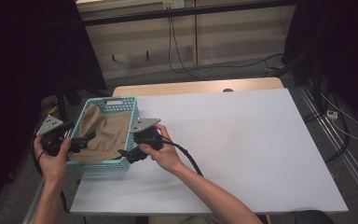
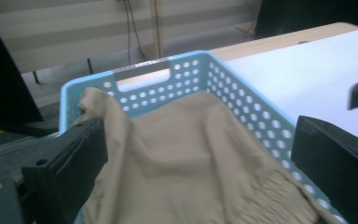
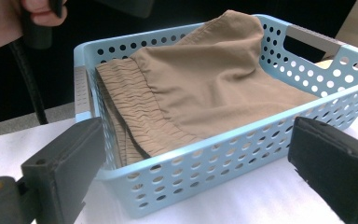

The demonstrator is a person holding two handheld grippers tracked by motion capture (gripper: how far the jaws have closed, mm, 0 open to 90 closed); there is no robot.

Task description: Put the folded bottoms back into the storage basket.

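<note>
The cloth (image 1: 103, 132), a tan garment with a gathered waistband, lies bunched in the basket (image 1: 121, 105) at the left edge of the table (image 1: 242, 140), one corner draped up over the far rim. The work in hand looks like lifting it out. The left gripper (image 1: 81, 142) hovers at the basket's left wall and the right gripper (image 1: 129, 154) at its near right corner; both have their jaws spread and hold nothing. To do this well, each gripper should probably dip inside the rim and pinch a firm fold, the waistband being the thickest hold, rather than closing on the perforated wall. Lifting both sides evenly would keep the light basket from tipping or riding up with the cloth. Count: one cloth, one basket, two grippers.
</note>
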